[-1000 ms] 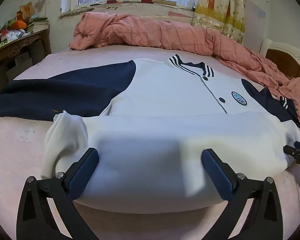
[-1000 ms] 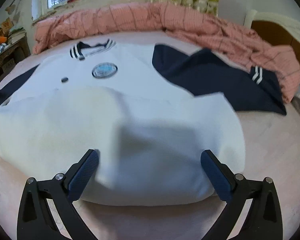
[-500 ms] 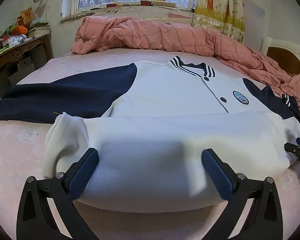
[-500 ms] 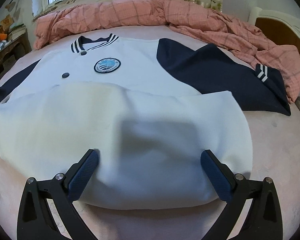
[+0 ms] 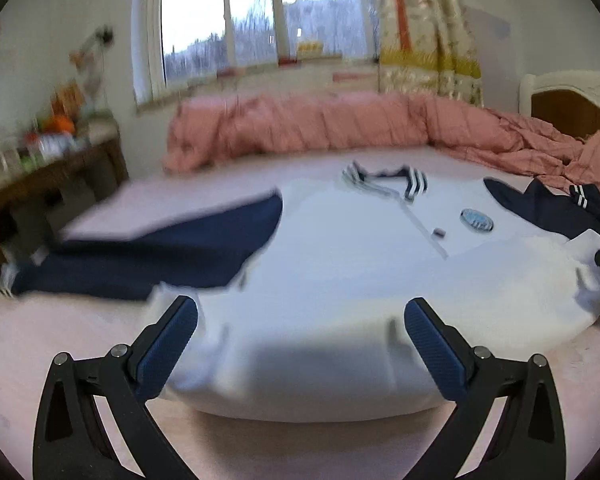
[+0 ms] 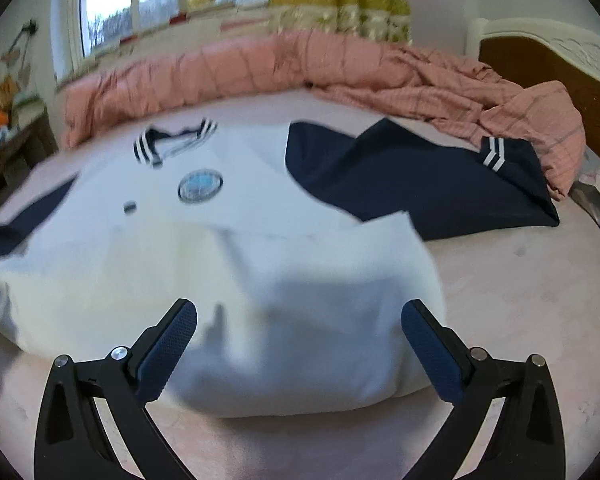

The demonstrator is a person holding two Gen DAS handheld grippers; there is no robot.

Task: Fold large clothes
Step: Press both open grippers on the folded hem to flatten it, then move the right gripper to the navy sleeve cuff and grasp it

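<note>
Jacket (image 5: 340, 264), white with navy sleeves, lies spread on the pink bed (image 5: 40, 340), its lower half folded up toward the striped collar (image 5: 384, 180). My left gripper (image 5: 300, 334) hangs over the folded edge with its fingers spread wide, holding nothing. My right gripper (image 6: 298, 334) does the same at the jacket's other end, also agape and empty. Beyond the collar, a pink quilt (image 6: 340, 72) is heaped below the window (image 5: 260, 24).
</note>
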